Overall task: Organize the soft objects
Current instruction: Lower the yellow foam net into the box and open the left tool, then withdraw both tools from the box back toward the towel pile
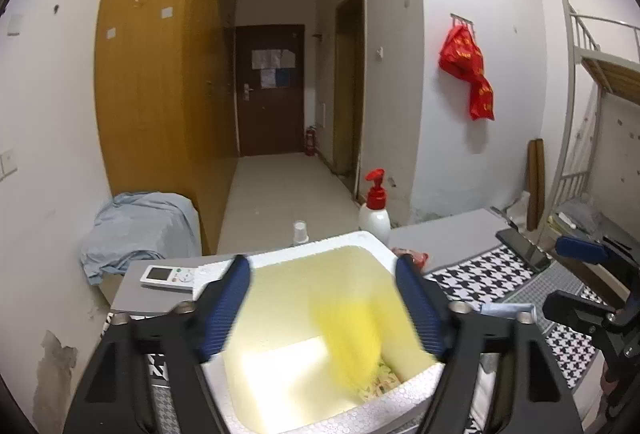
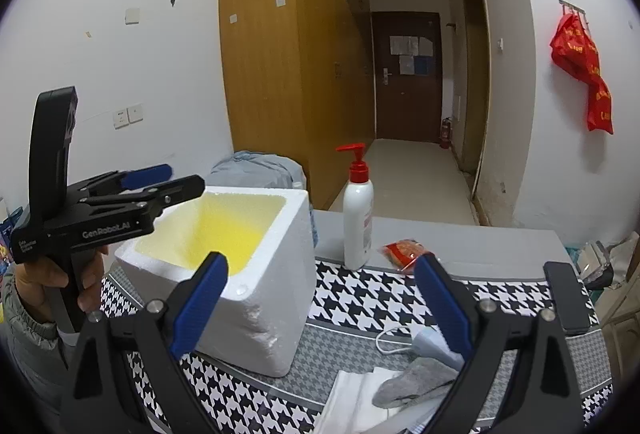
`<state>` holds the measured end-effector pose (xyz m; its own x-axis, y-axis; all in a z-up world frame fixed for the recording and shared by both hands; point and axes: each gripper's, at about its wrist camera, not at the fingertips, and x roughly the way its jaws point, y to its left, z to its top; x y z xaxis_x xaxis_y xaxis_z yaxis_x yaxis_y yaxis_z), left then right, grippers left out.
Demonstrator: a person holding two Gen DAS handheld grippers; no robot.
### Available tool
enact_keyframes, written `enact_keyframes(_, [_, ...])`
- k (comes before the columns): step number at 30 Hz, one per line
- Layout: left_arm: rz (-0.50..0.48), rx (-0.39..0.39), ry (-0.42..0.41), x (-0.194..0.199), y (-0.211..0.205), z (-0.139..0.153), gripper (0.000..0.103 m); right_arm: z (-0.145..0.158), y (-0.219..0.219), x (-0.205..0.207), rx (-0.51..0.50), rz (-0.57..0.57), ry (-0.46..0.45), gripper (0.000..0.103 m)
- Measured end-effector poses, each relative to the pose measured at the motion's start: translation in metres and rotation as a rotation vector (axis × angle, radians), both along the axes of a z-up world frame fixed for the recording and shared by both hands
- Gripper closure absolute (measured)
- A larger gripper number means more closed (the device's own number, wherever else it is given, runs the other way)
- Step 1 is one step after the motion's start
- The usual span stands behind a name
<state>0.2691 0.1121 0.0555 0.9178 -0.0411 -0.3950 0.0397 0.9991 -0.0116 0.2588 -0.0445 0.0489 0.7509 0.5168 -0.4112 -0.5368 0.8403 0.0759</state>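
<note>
**Dropping yellow item into foam box**

My left gripper [image 1: 322, 308] is spread wide over the foam box [image 2: 256, 274]; blurred yellow cloth [image 1: 352, 338] falls free inside. Pull up w/o clipping the rim. My right gripper [image 2: 320, 306] is apart, empty. Only the right cam shows the grey sock [image 2: 412, 382] and white tissues [image 2: 356, 398] waiting on the checked mat [image 2: 372, 298].

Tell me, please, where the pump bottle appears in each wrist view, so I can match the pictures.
Left wrist view: the pump bottle stands just right of centre, behind the foam box's far right corner.
Right wrist view: the pump bottle stands at centre, right of the foam box, on the cloth's far edge.
Shared landmark: the red bag hanging on the wall.
</note>
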Motion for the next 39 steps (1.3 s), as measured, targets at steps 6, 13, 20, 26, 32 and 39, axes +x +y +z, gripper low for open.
enact_keyframes(6, [0.02,0.006,-0.025,-0.008,-0.002,0.001,0.001,0.002,-0.002,-0.003,0.003,-0.007,-0.005,0.007])
enact_keyframes(13, [0.019,0.013,-0.056,-0.027,-0.006,0.01,0.001,0.004,-0.004,-0.011,0.003,-0.017,-0.017,0.002])
enact_keyframes(20, [0.017,-0.011,-0.095,-0.056,-0.009,0.017,0.001,0.009,-0.007,-0.028,0.0,-0.025,-0.043,0.001])
enact_keyframes(26, [0.015,0.01,-0.118,-0.08,-0.017,0.02,0.001,0.015,-0.006,-0.048,-0.002,-0.02,-0.074,0.001])
enact_keyframes(32, [0.018,0.026,-0.151,-0.104,-0.023,0.025,0.001,0.018,-0.009,-0.07,0.001,-0.027,-0.099,0.001])
enact_keyframes(39, [0.023,0.009,-0.149,-0.124,-0.023,0.024,0.001,0.019,-0.015,-0.098,0.01,-0.035,-0.132,0.0])
